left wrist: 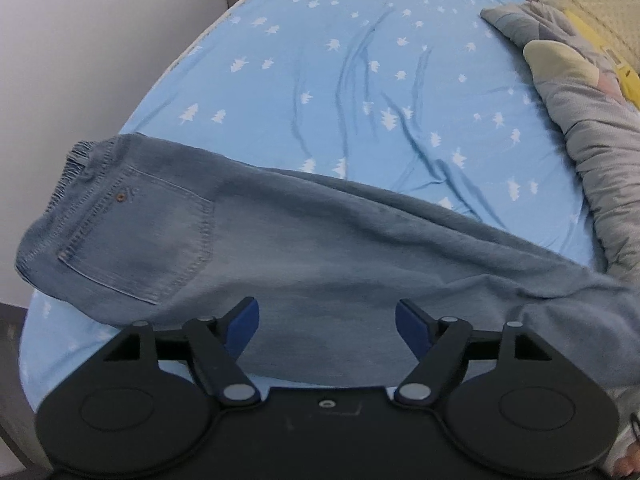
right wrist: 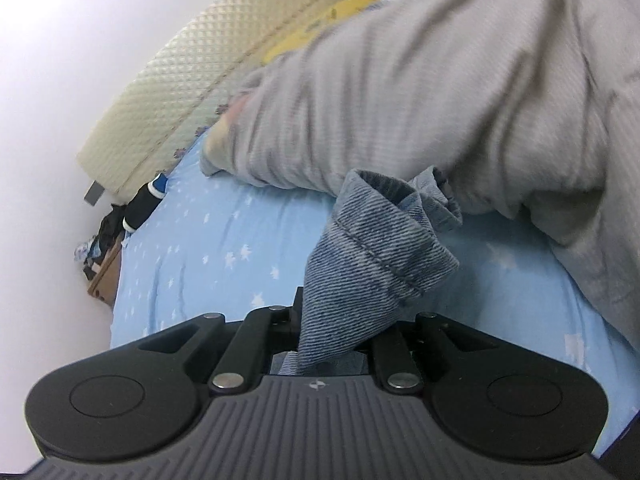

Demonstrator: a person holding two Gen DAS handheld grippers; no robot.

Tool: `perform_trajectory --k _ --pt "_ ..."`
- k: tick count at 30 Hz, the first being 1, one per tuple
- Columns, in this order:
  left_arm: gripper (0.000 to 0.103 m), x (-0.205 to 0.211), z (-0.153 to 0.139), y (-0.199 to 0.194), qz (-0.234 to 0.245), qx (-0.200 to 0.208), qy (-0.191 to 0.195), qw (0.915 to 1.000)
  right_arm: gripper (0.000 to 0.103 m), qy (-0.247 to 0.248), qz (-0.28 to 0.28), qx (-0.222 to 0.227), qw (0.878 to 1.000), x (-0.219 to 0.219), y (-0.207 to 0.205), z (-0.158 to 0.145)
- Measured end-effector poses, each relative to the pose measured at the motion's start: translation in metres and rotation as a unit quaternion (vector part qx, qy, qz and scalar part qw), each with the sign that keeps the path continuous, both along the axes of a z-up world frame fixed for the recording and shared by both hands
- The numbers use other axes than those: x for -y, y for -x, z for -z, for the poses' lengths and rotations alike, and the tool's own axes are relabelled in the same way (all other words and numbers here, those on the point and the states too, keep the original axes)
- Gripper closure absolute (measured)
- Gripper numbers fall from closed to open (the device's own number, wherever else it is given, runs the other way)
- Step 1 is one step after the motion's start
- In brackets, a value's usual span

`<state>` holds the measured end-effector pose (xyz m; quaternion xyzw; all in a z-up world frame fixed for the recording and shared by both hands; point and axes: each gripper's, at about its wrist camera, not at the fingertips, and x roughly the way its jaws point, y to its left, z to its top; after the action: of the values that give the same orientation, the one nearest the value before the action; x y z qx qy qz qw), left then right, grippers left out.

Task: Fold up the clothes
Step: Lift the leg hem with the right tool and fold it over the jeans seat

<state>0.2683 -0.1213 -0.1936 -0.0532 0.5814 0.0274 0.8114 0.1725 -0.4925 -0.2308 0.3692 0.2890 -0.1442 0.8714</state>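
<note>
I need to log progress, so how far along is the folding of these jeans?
Done: jeans already lie doubled lengthwise on the bed. In hand: right hand-held gripper grips the hem; left hand-held gripper hovers open over the thigh. Left: bring the hem to the waistband.

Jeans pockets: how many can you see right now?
1. A back pocket with a small rivet lies near the waistband at the left end of the jeans in the left wrist view. Any others may be hidden underneath.

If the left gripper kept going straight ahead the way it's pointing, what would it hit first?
Most likely the jeans: the open left gripper points at their mid-leg denim spread across the blue sheet. Depth is hard to judge.
</note>
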Motion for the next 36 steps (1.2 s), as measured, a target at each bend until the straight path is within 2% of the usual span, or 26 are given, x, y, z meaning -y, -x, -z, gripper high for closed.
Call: perform_trajectory --k 5,10,15,17,20,23,26,28,32,35,36 --pt "0.029 -0.040 0.001 0.003 0.001 0.003 0.020 0.9998 0.092 0.067 -0.040 0.009 0.997 -0.051 -0.010 -0.032" --pt "0.029 -0.098 0.001 0.008 -0.005 0.008 0.046 0.9989 0.093 0.129 -0.080 0.013 0.988 -0.127 -0.023 -0.058" --pt "0.028 -0.164 0.006 0.014 -0.026 0.011 0.058 0.9979 0.093 0.176 -0.142 0.015 0.974 -0.216 -0.033 -0.058" --pt "0.027 -0.189 0.012 0.019 -0.032 0.010 0.058 0.9978 0.093 0.192 -0.177 0.010 0.965 -0.253 -0.038 -0.040" --pt "0.028 -0.224 0.028 0.027 -0.043 0.000 0.053 0.9977 0.093 0.206 -0.231 -0.019 0.951 -0.303 -0.049 0.004" --pt "0.027 -0.257 0.041 0.040 -0.059 -0.016 0.052 0.9968 0.093 0.223 -0.285 -0.066 0.930 -0.342 -0.056 0.056" --pt "0.028 -0.282 0.046 0.049 -0.074 -0.023 0.056 0.9955 0.093 0.251 -0.321 -0.108 0.907 -0.366 -0.054 0.091" --pt "0.027 -0.292 0.045 0.053 -0.078 -0.023 0.062 0.9948 0.093 0.253 -0.319 -0.113 0.906 -0.369 -0.054 0.091" --pt "0.027 -0.296 0.040 0.055 -0.078 -0.015 0.072 0.9943 0.093 0.250 -0.319 -0.082 0.911 -0.373 -0.049 0.068" --pt "0.027 -0.287 0.038 0.050 -0.073 -0.013 0.074 0.9945 0.091 0.247 -0.340 -0.088 0.903 -0.373 -0.055 0.073" --pt "0.027 -0.282 0.037 0.048 -0.071 -0.012 0.075 0.9946 0.085 0.243 -0.348 -0.097 0.900 -0.373 -0.061 0.079"
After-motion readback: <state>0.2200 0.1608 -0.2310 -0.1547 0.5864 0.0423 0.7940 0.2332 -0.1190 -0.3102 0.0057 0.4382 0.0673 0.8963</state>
